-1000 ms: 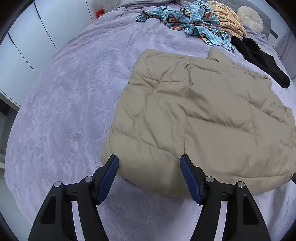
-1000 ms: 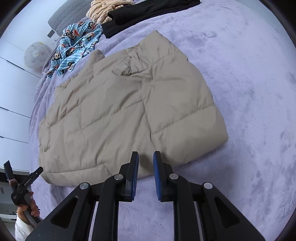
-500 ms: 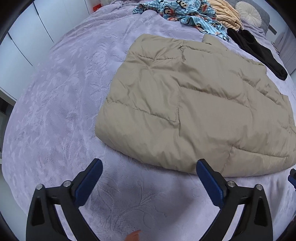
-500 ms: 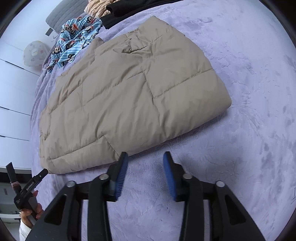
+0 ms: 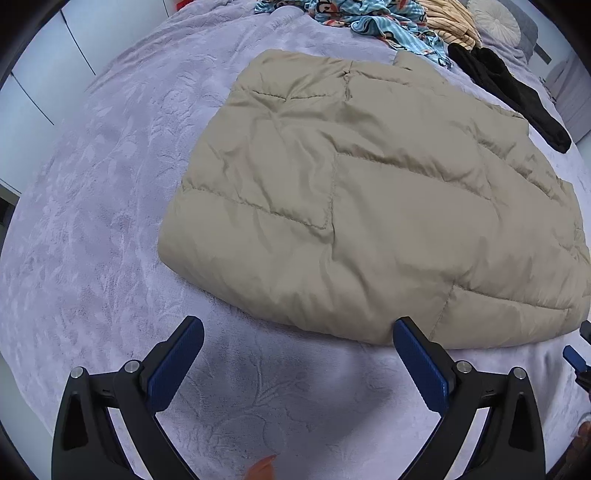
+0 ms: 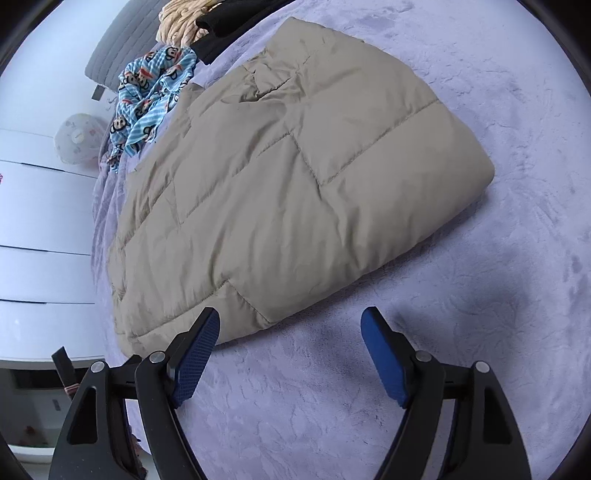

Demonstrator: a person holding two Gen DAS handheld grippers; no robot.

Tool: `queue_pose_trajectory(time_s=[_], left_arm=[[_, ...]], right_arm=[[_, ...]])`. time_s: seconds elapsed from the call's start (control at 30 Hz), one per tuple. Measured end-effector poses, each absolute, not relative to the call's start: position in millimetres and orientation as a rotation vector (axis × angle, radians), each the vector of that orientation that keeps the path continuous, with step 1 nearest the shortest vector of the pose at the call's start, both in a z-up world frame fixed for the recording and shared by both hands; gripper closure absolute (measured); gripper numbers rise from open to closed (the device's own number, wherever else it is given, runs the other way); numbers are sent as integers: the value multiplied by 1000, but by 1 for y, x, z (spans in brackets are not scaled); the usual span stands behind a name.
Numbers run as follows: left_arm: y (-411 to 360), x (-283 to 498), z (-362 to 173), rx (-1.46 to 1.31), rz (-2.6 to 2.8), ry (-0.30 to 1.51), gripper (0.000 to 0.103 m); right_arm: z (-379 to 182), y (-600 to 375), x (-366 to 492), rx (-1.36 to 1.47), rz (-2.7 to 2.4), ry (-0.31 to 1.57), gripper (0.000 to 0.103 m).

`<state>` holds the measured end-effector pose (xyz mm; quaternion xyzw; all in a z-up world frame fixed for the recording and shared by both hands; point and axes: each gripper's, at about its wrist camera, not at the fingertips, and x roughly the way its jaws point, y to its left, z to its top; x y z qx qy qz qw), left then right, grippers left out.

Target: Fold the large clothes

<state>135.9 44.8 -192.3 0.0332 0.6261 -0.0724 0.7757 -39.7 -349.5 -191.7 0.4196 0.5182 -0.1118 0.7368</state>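
Your left gripper [image 5: 297, 354] hangs over the bed [image 5: 92, 184] with its jaws spread wide and nothing between them; its right pad stands just at the near edge of the jacket [image 5: 369, 192]. The jacket lies flat on the bed, folded into a long pad, apart from the other clothes [image 5: 388, 22] at the far end. Your right gripper [image 6: 291, 336] is opening its jaws, also empty, beside the same near edge. I judge one fold is finished and both grippers are free. Next you probably must take one short end and fold it across, gripping all thick layers together.
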Motion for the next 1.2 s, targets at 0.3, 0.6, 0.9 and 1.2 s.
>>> queue_pose_trajectory(time_s=[0.3,0.6,0.9,1.2], left_arm=[[53,141,-203,8,-154,1365,0],[78,147,-209,-268,-187,1377,1],[106,152,-240,-645,-359,1431,1],[106,169,-254,-726,-367,1390,1]], right_arm=[[-200,-357,-39,993,-233,1114,9],[-211,-374,-41,1135,-239,1041,9],[-232,-383,-42,1337,-216,937,9],[-243,-387,-25,1365,-173,936,0]])
